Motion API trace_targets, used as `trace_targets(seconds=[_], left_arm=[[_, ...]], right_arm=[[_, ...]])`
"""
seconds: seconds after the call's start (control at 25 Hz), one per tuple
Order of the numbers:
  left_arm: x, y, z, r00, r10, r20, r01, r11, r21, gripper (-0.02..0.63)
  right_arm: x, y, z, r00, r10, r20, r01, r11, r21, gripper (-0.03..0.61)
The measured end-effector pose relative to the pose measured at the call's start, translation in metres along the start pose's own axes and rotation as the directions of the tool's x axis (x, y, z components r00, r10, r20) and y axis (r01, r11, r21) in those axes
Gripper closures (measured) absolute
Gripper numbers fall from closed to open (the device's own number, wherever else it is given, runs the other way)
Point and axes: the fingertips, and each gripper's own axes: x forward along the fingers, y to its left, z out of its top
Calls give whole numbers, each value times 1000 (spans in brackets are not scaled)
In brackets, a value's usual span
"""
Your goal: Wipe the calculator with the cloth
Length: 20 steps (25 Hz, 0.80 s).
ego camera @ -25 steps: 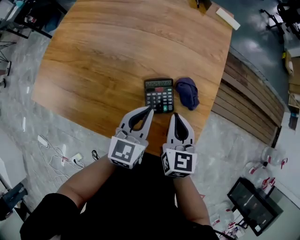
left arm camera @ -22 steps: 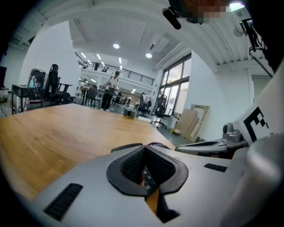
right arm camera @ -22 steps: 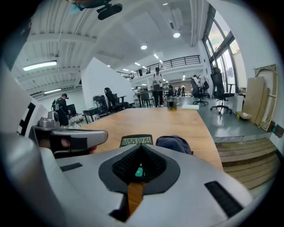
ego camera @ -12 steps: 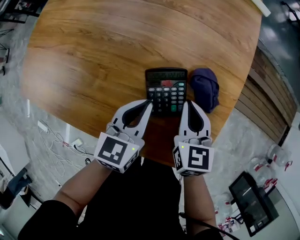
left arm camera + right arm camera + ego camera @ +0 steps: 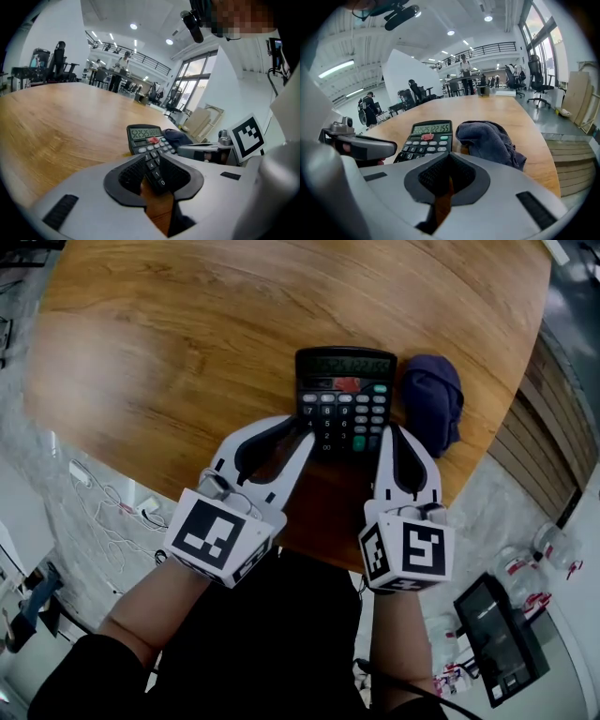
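Observation:
A black calculator (image 5: 345,395) with a lit display lies flat on the round wooden table (image 5: 187,334), near its front edge. A crumpled dark blue cloth (image 5: 433,401) lies beside the calculator on its right, with nothing holding it. My left gripper (image 5: 302,427) is at the calculator's near-left corner. Its jaws have just been opening to a narrow gap, through which the left gripper view shows the calculator's (image 5: 145,133) left key column; the pads do not press on it. My right gripper (image 5: 392,430) is shut and empty, at the calculator's near-right corner, just short of the cloth (image 5: 487,140).
The table's front edge runs just under both grippers. Cables lie on the grey floor (image 5: 112,521) at the left. Wooden planks (image 5: 534,427) and a dark monitor (image 5: 497,634) lie on the floor at the right.
Both grippers have come down and forward to the calculator's near edge. The left gripper's jaws have parted a little. The right gripper has stayed shut.

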Motion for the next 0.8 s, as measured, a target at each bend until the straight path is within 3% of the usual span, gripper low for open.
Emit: trace_targets(seconds=[0.12,0.16,0.48,0.8], left_arm=[[0,-4,2,999,-43,6,43,998,-47,432],[-1,-4,3,999,-51,8,51,997,-63,420],[-2,-6,3,988,-151,23,153,960,-235,397],[10,-9,-10,989,-118,-87,96,970,-224,397]], right_arm=[[-1,-1,-2,1000,-4,-4,4,1000,-2,563],[-1,-1,-2,1000,-7,-4,7,1000,-5,563],[-1,-1,-2,1000,-17,-18,17,1000,3,563],[0,-5,-2,999,-13,-43,14,999,37,563]])
